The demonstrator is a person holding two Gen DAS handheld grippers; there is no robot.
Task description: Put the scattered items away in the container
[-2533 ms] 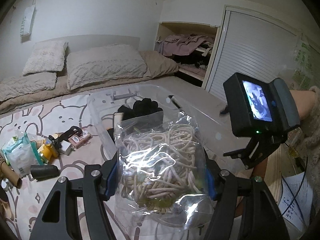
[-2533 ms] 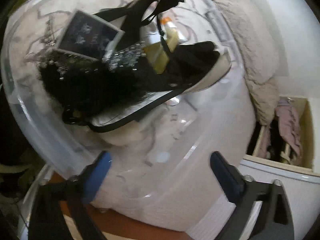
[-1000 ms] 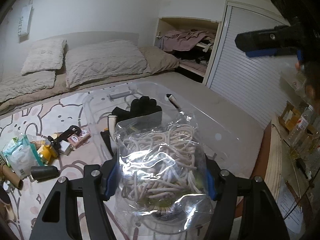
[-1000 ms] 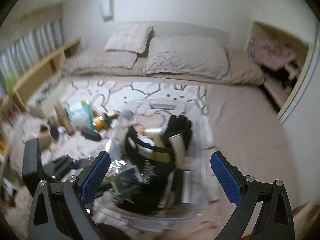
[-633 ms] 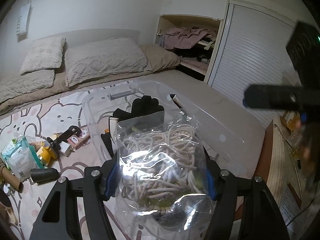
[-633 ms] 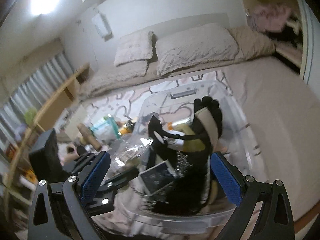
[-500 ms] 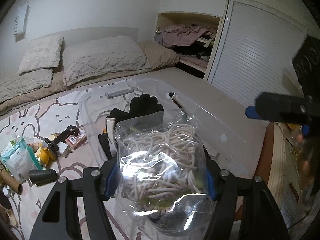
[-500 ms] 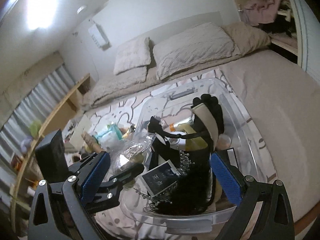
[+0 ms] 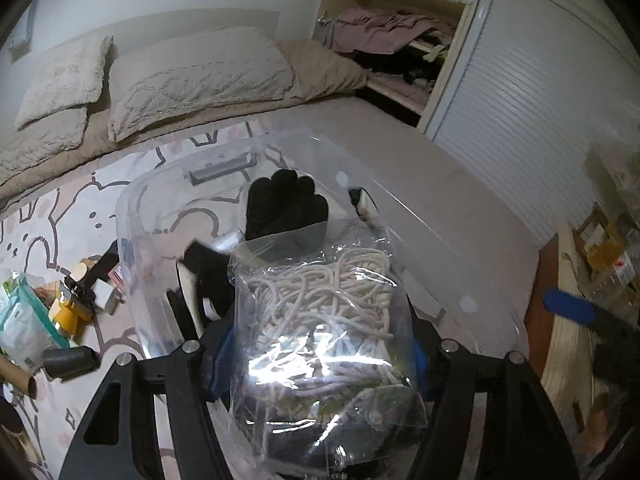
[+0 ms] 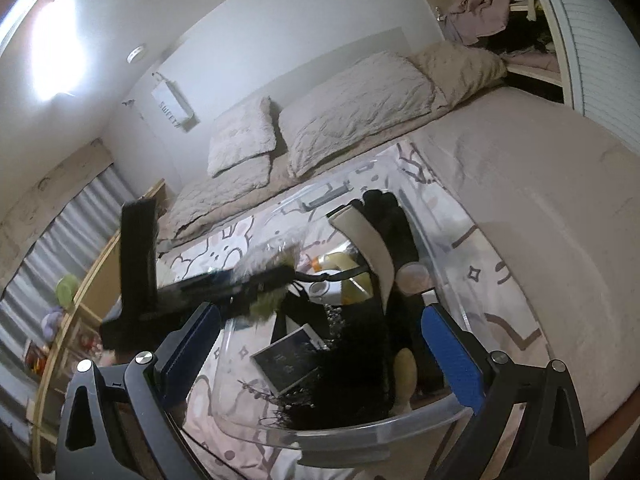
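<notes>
My left gripper (image 9: 320,356) is shut on a clear plastic bag of white cord (image 9: 324,320) and holds it over the near left rim of the clear storage bin (image 9: 132,220). The bin (image 10: 400,436) sits on the bed and holds a black glove (image 9: 284,204), a dark box (image 10: 286,358) and other dark items. My right gripper (image 10: 320,344) is open and empty, above the bin's near edge. The left gripper with its bag shows in the right wrist view (image 10: 224,284), over the bin's left side.
Scattered items lie on the patterned blanket left of the bin: a yellow bottle (image 9: 66,312), a teal-edged pouch (image 9: 20,328), a black cylinder (image 9: 70,362), a cardboard tube (image 9: 16,376). Pillows (image 9: 192,76) lie at the bed's head. A wooden shelf (image 9: 580,320) stands on the right.
My right gripper swung from low beside the bin up to a view over the bed, then drew in over the bin's near edge. My left gripper moved the bag further over the bin.
</notes>
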